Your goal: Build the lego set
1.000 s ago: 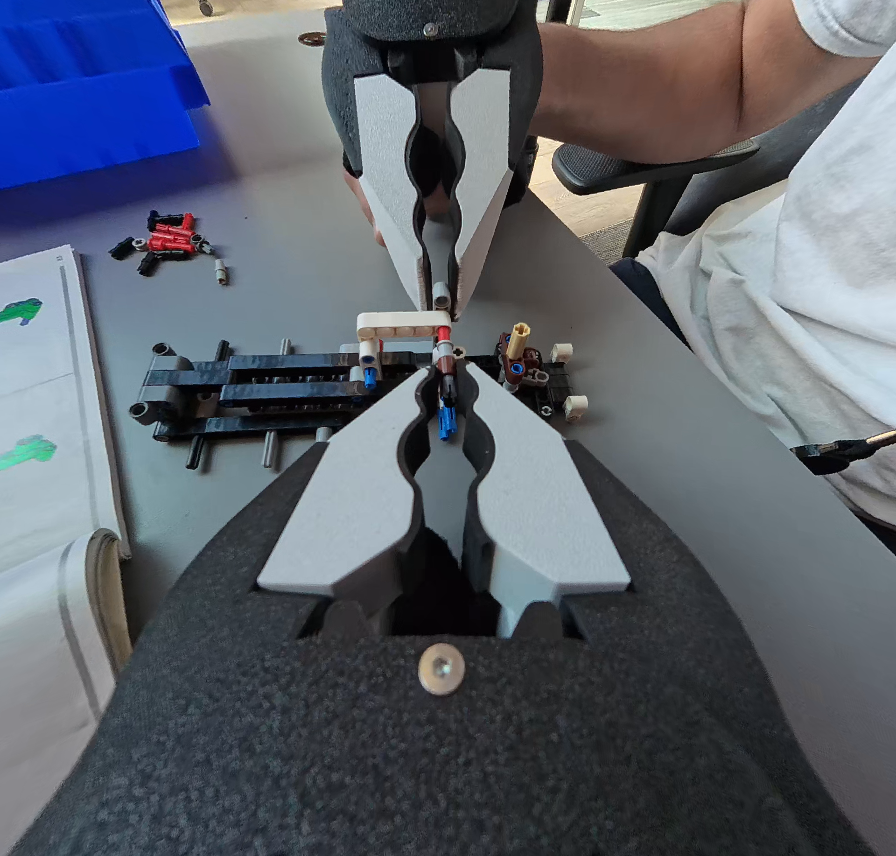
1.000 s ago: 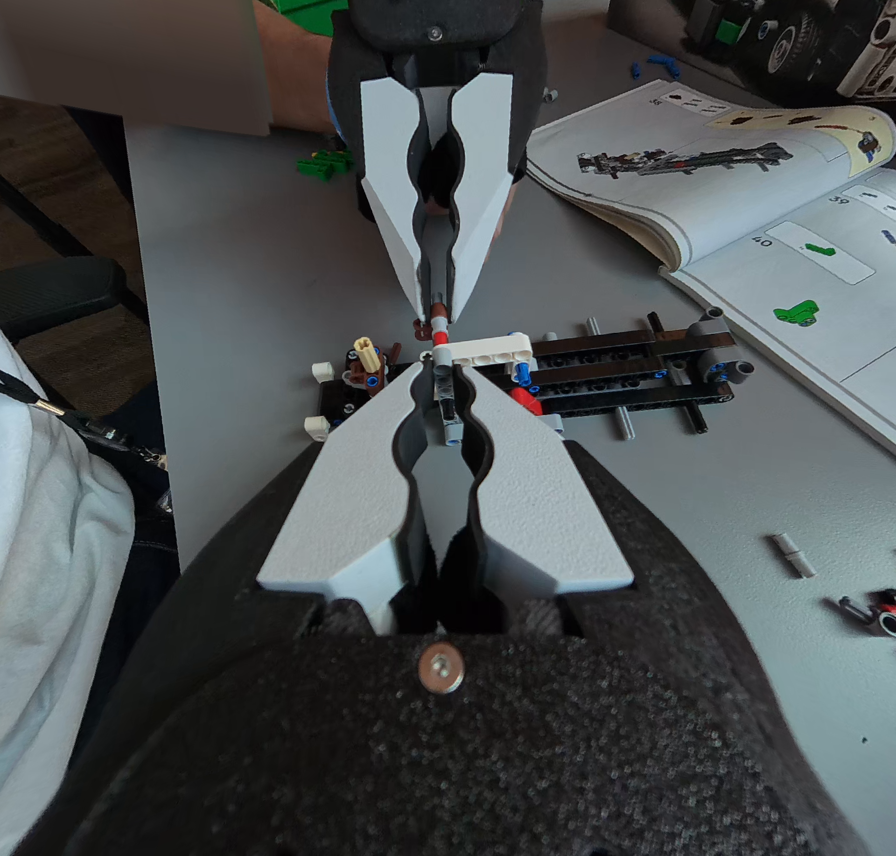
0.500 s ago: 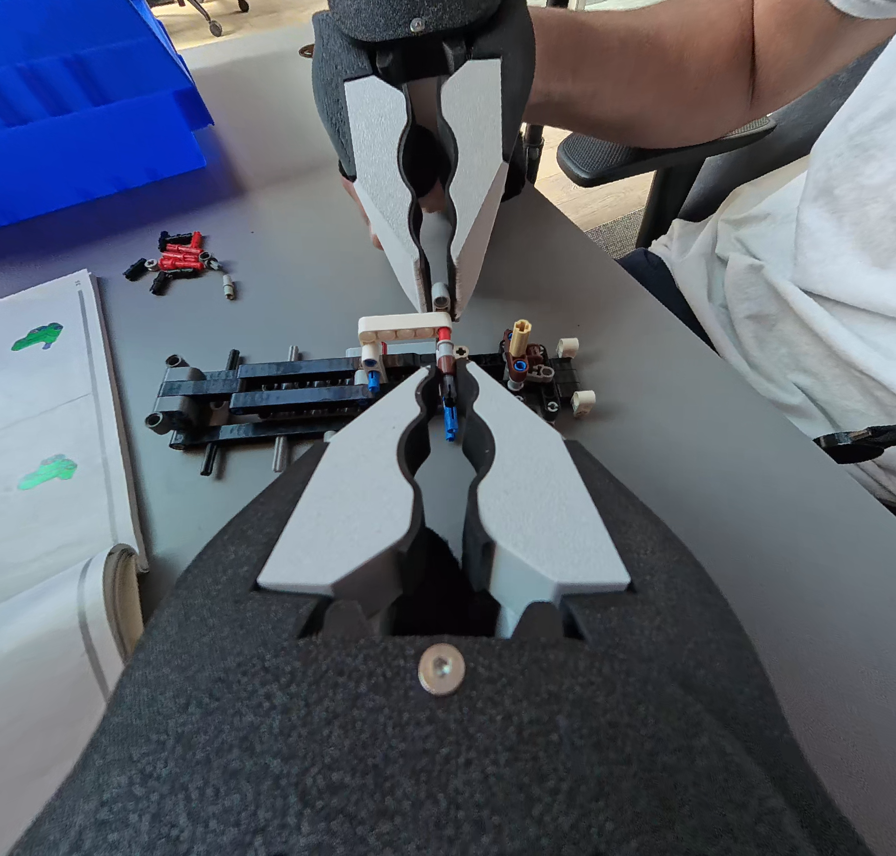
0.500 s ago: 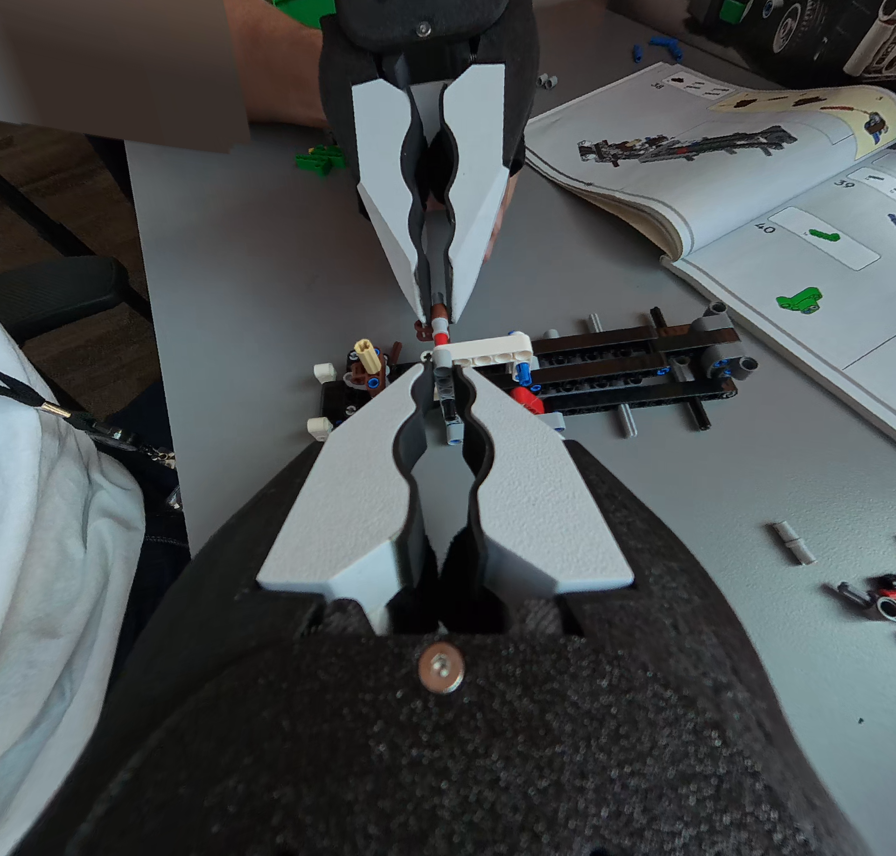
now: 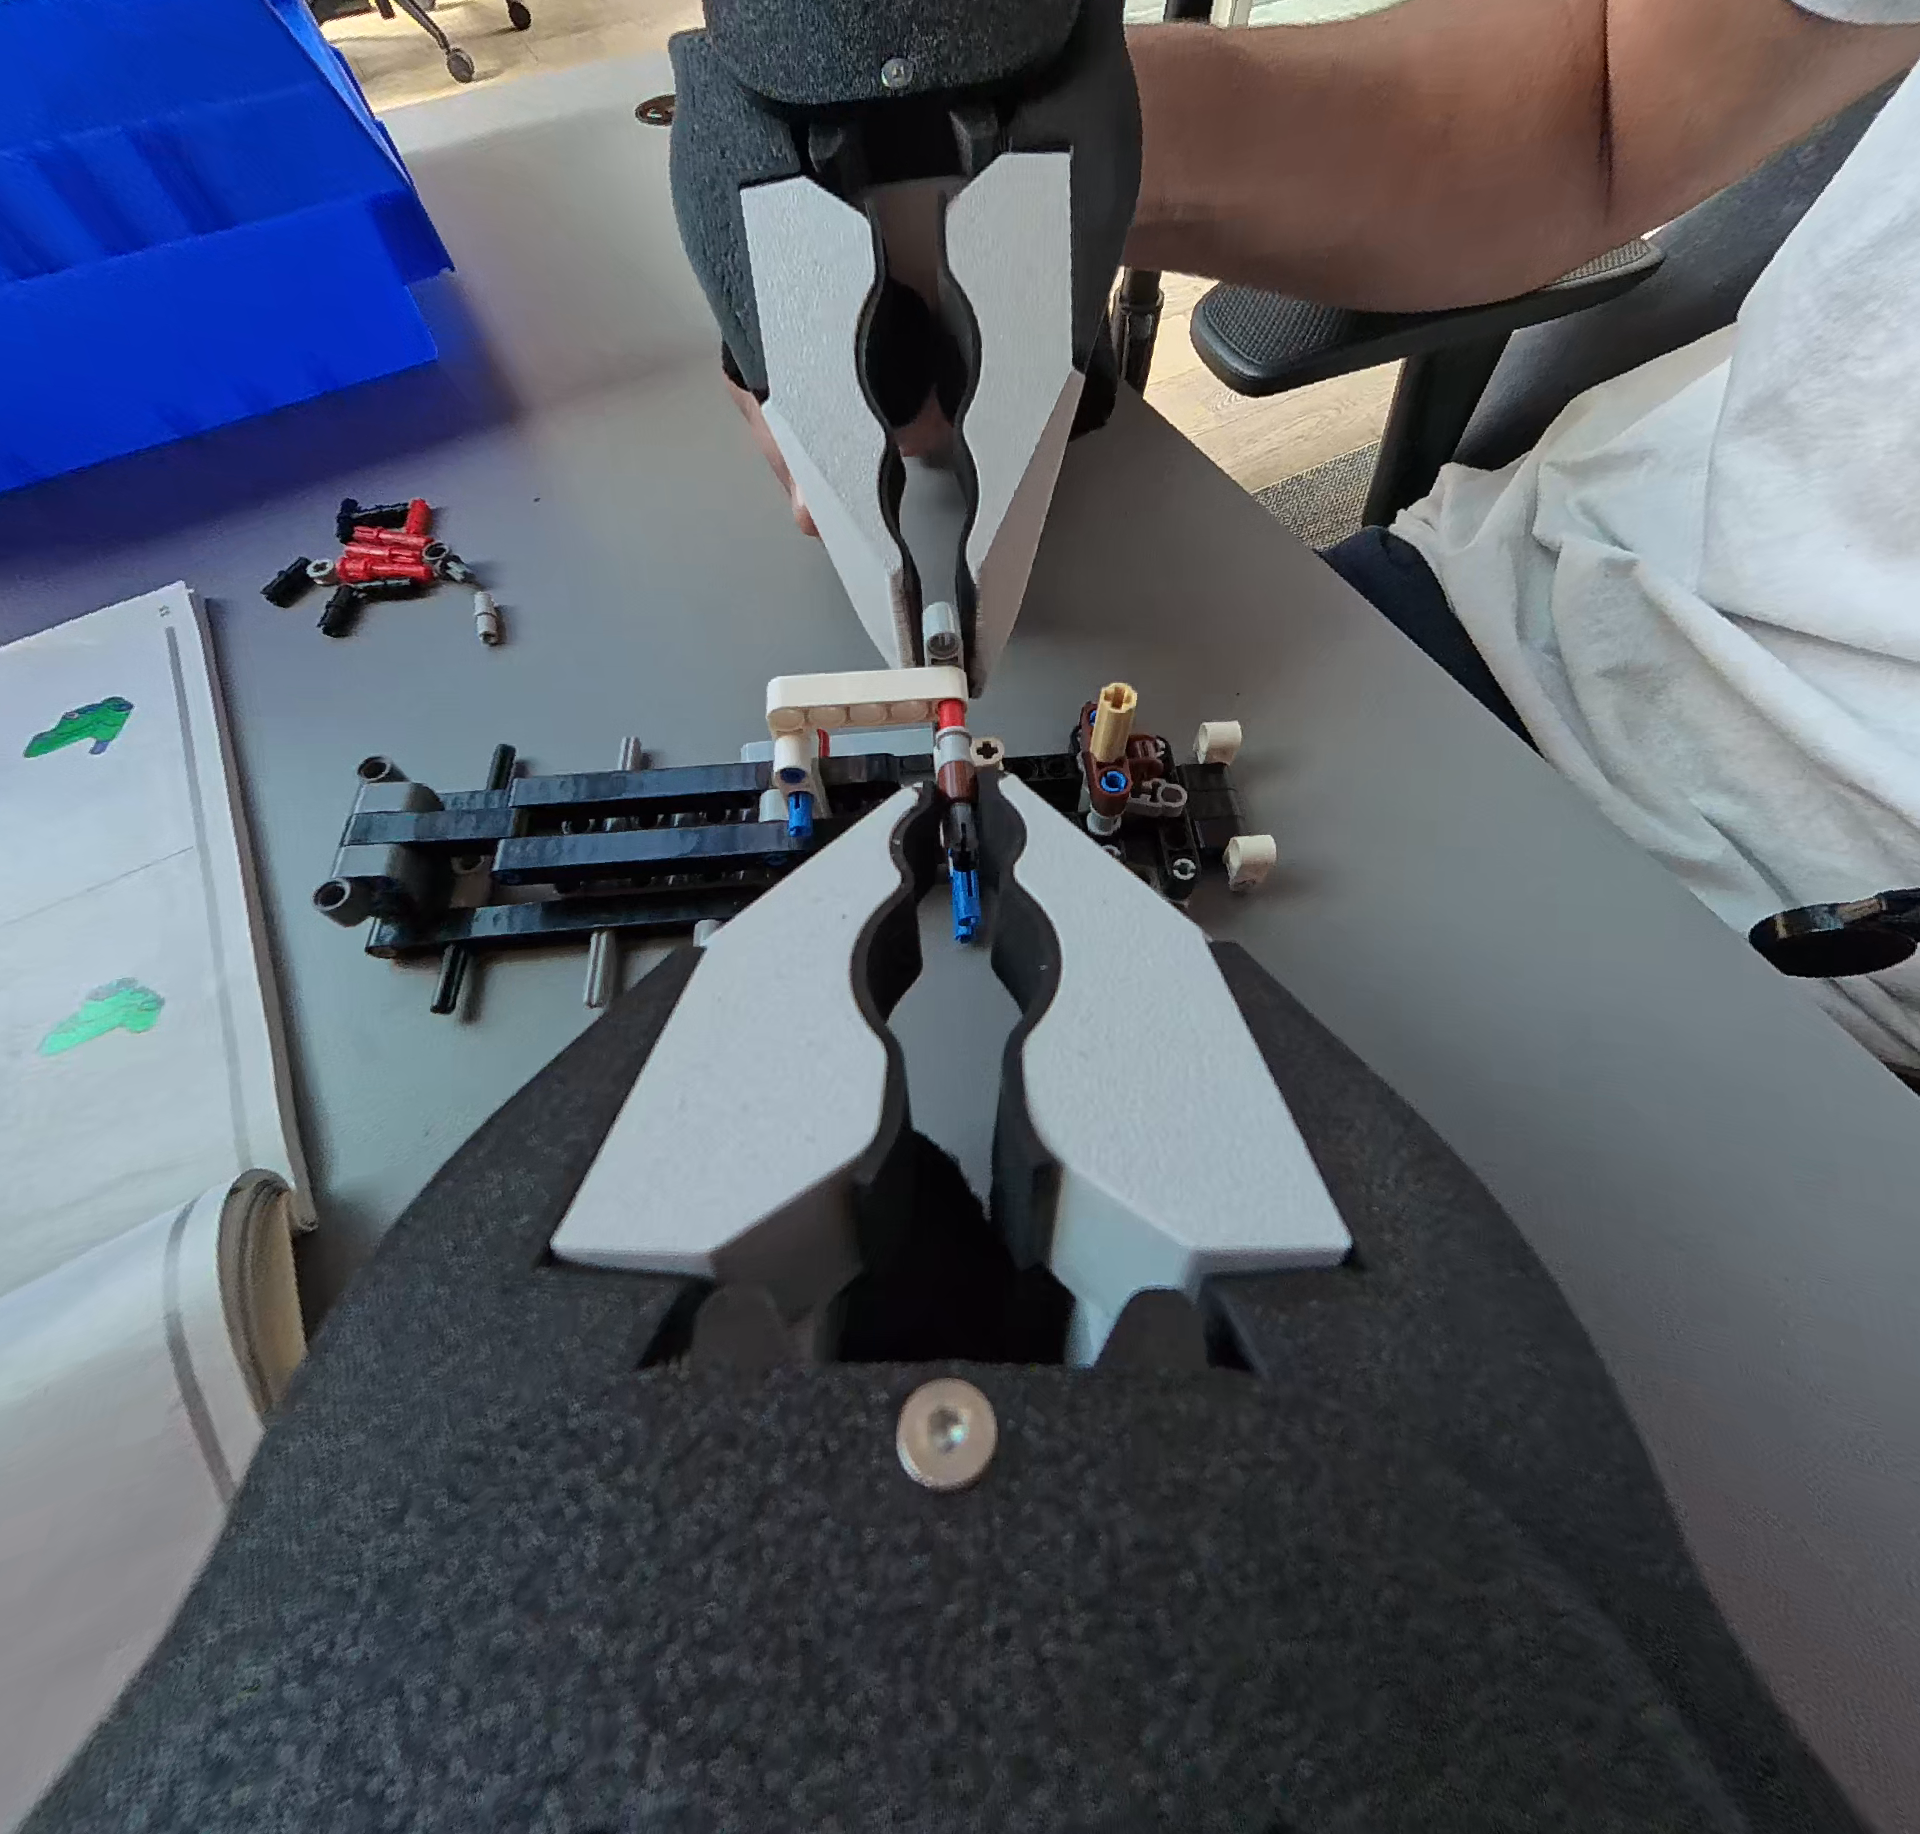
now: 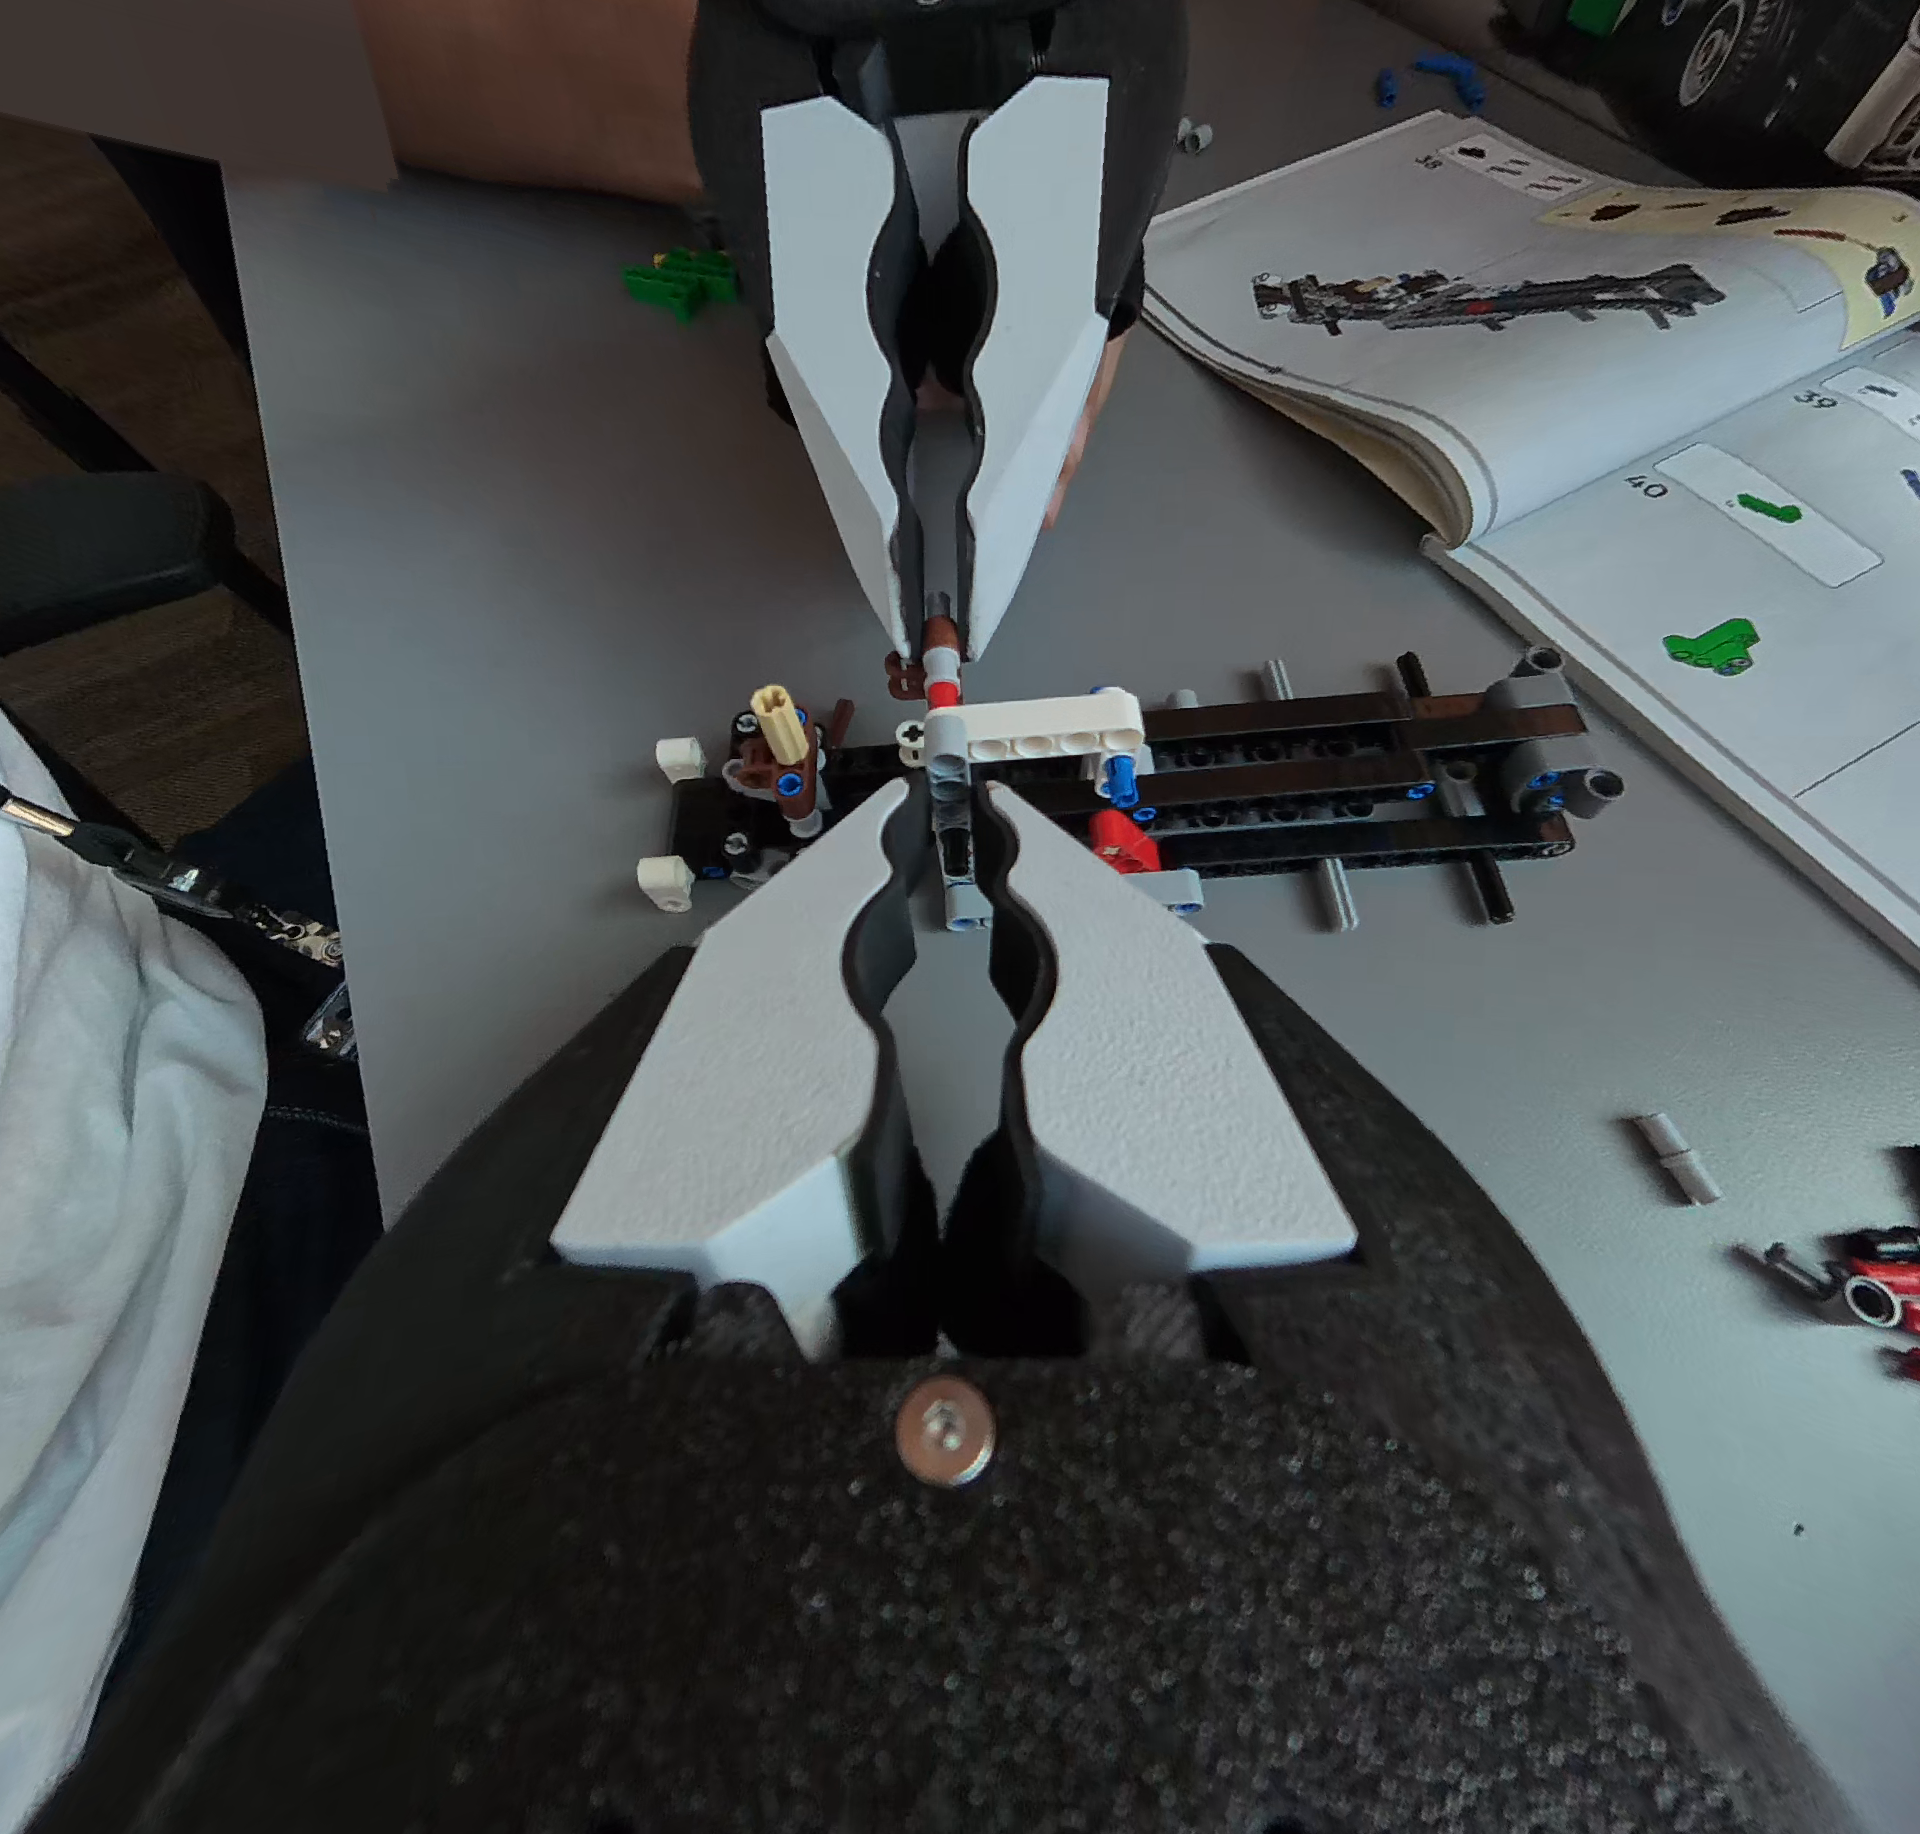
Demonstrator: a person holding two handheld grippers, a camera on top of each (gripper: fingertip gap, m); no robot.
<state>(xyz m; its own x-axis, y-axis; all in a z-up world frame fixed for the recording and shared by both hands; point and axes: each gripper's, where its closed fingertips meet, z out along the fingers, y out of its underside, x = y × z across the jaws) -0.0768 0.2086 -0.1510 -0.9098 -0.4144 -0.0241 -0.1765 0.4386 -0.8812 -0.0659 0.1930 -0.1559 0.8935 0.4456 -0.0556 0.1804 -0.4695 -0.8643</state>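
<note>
Both grippers' jaws clamp opposite ends of a white-beamed subassembly (image 5: pixel 868 695) above the long black chassis (image 5: pixel 582 828).

Printed numbers are seen on the open instruction booklet (image 6: pixel 1621 454) at the far right; they are not repeated here.

Grey table (image 5: pixel 1455 1109) w/ black lego frame (image 5: pixel 582 839), open manual (image 6: pixel 1558 413), loose pins (image 5: pixel 379 558).
</note>
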